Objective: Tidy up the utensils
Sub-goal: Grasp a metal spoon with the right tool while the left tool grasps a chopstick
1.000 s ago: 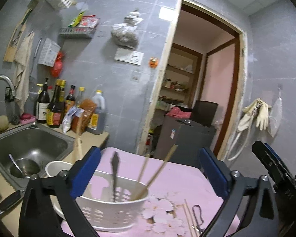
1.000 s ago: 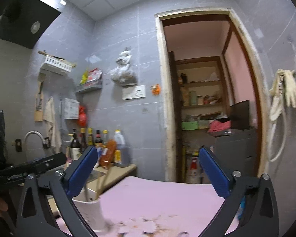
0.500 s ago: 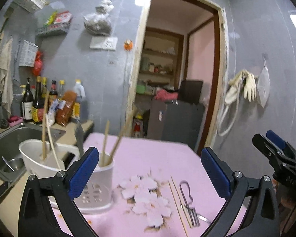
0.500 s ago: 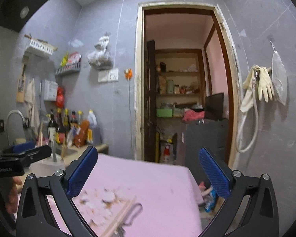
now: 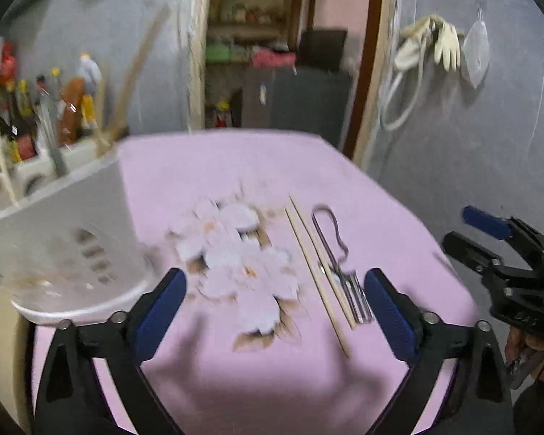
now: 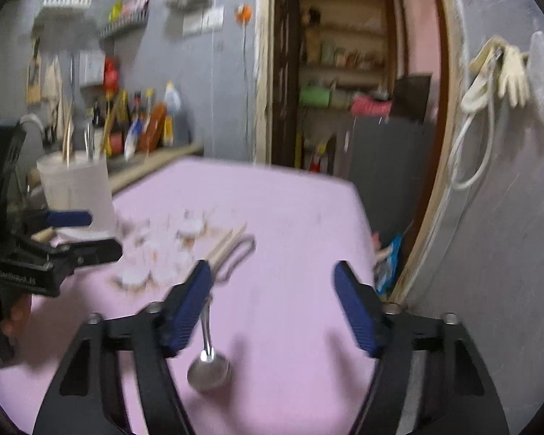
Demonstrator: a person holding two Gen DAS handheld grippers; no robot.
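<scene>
Pink tablecloth (image 5: 235, 166): chopsticks (image 5: 315, 272) mid-table, edges distant.

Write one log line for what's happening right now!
left gripper: open, empty | right gripper: open, over spoon | chopsticks, fork: on table

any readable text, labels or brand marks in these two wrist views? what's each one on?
Nothing reads cleanly.
White lettering on the side of the left gripper: blurred, not legible.
Labels on the sauce bottles by the wall: too small and blurred to read.
Packets on the wall shelf: print blurred.
White utensil holder, pink tablecloth: no text visible.
</scene>
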